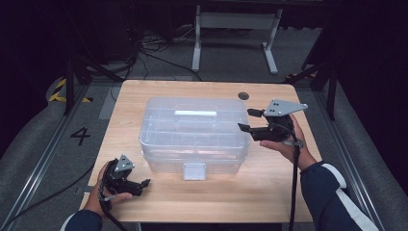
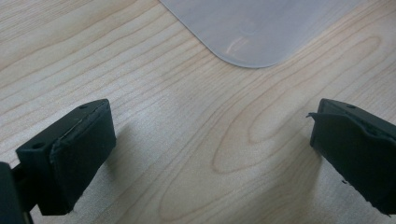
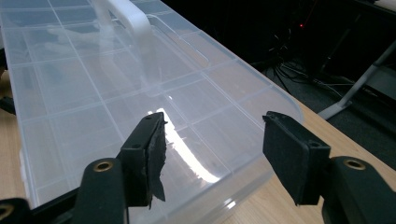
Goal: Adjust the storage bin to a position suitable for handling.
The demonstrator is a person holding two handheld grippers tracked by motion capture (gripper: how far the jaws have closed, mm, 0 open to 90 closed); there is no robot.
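A person sits at a wooden table with a gripper in each hand. The left gripper is low down near the front left edge of the table, close to the front left corner of the box. Its jaws are wide apart and hold nothing; in the left gripper view only bare wood lies between them, and a round corner of the box shows just ahead. The box is big, clear plastic, and sits in the middle of the table with its lid shut. It has a white handle on top and a latch on the front. The right gripper is up by the right end of the box. Its jaws are wide open too, holding nothing. In the right gripper view they hang over the lid, near its edge.
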